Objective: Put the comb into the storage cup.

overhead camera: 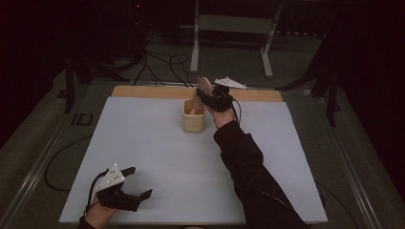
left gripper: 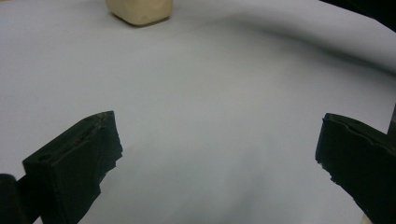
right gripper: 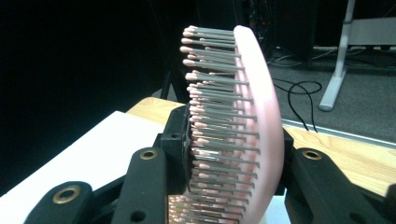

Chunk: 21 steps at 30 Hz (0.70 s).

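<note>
Right fingers (right gripper: 233, 177) clamped on pink brush (right gripper: 238, 116) above cream cup (overhead camera: 193, 117) (left fingers (left gripper: 219, 158) wide, empty)

There are two grippers: the left gripper (overhead camera: 136, 183) at seven o'clock on the table and the right gripper (overhead camera: 206, 97) at twelve. One pink hairbrush (right gripper: 243, 126), one cream container (overhead camera: 193, 118) just below it, and one white sheet (overhead camera: 157, 157) covering the table.

White table cover (overhead camera: 157, 157), wooden table edge (overhead camera: 143, 91), black floor cables (overhead camera: 162, 62), grey stand (overhead camera: 234, 24)
</note>
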Each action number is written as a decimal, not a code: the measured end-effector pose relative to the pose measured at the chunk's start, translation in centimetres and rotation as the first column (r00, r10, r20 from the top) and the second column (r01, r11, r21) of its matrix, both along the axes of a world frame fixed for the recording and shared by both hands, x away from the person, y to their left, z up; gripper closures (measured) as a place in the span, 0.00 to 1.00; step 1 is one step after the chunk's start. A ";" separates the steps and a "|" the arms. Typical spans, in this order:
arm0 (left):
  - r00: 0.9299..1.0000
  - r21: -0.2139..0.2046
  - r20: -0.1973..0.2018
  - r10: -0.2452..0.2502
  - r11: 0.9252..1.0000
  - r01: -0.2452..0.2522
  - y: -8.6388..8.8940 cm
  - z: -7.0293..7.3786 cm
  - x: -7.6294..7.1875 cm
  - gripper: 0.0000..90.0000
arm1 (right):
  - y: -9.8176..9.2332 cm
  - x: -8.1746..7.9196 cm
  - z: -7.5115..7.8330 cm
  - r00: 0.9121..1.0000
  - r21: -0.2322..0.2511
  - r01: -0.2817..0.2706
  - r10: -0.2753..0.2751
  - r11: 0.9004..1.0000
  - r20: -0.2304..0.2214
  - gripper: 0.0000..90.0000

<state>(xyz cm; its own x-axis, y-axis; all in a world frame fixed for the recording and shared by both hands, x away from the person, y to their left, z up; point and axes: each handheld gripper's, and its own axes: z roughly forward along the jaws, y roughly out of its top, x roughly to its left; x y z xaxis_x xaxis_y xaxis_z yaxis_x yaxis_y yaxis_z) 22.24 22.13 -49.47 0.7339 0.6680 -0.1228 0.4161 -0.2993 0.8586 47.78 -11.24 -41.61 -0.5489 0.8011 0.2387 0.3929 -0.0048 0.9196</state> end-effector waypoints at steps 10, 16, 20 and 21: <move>1.000 0.003 -0.005 -0.004 1.000 0.004 -0.1 -0.1 0.1 0.00 | -0.8 0.4 0.0 0.999 -0.044 -0.004 0.003 0.999 -0.038 0.37; 1.000 0.005 -0.007 -0.005 1.000 0.005 -0.1 -0.1 0.1 0.00 | -1.1 0.4 0.1 0.998 -0.080 -0.011 0.007 0.997 -0.056 0.20; 1.000 0.008 -0.006 -0.006 1.000 0.006 -0.1 -0.1 0.1 0.00 | -1.3 0.3 0.1 0.997 -0.083 -0.032 0.026 0.996 -0.074 0.15; 1.000 0.004 -0.006 -0.002 1.000 0.002 -0.1 -0.1 0.1 0.00 | -1.4 0.3 0.1 0.997 -0.090 -0.031 0.025 0.995 -0.068 0.15</move>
<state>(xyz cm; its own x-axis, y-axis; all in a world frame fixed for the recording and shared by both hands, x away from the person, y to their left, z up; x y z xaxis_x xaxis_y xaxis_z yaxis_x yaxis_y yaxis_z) 22.35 22.03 -49.58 0.7348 0.6668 -0.1243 0.4205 -0.3041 0.8548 48.06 -12.64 -41.49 -0.5563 0.8059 0.2024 0.4525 0.0895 0.8873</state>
